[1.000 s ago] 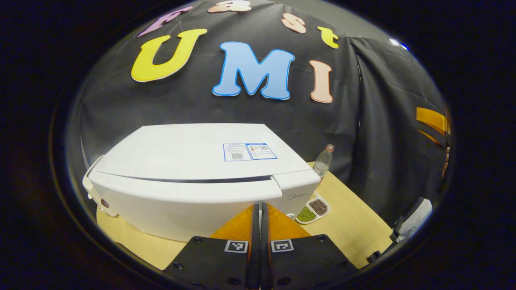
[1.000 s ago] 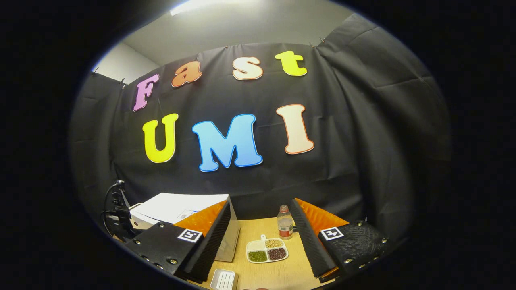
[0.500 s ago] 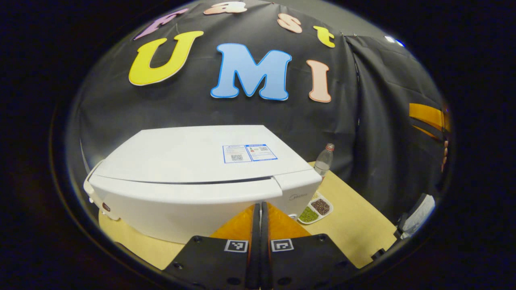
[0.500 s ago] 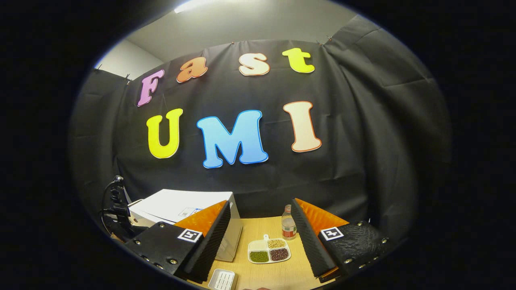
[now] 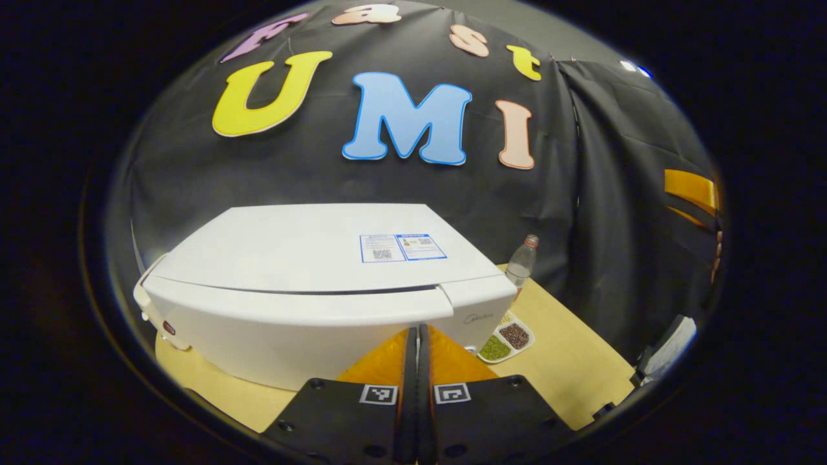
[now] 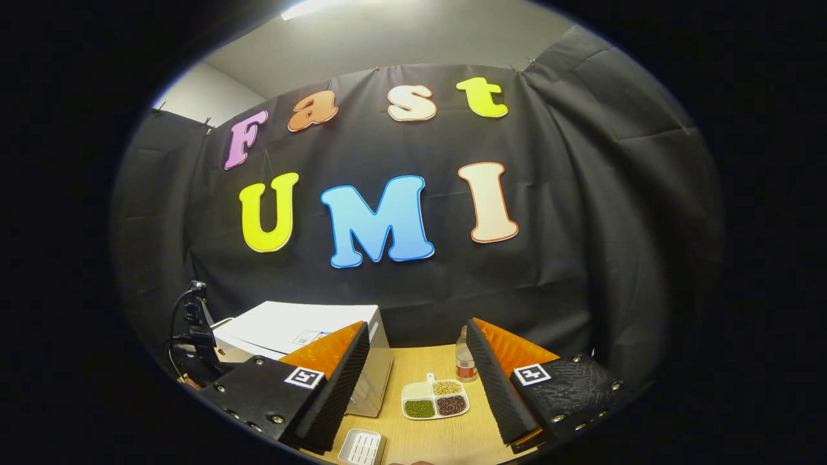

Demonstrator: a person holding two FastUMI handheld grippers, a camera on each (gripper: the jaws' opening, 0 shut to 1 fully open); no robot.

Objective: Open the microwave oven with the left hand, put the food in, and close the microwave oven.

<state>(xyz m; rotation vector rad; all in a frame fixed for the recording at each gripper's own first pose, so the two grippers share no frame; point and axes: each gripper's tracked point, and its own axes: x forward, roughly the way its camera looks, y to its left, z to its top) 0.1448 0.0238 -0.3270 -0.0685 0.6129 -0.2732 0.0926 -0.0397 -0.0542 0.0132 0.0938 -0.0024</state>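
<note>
White boxy microwave oven door closed; left gripper fingers together, empty; right gripper fingers wide apart, empty.

Black gripper bodies with square fiducial markers (1 per finger), silver screws

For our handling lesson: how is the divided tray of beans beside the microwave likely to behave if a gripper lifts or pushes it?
The divided tray looks shallow and rigid, so it should probably slide flat across the wooden table rather than tip. Its three compartments hold loose beans uncovered, so tilting it during a lift would likely spill them. It appears light, and its small tab handle may offer only a narrow grip.
</note>
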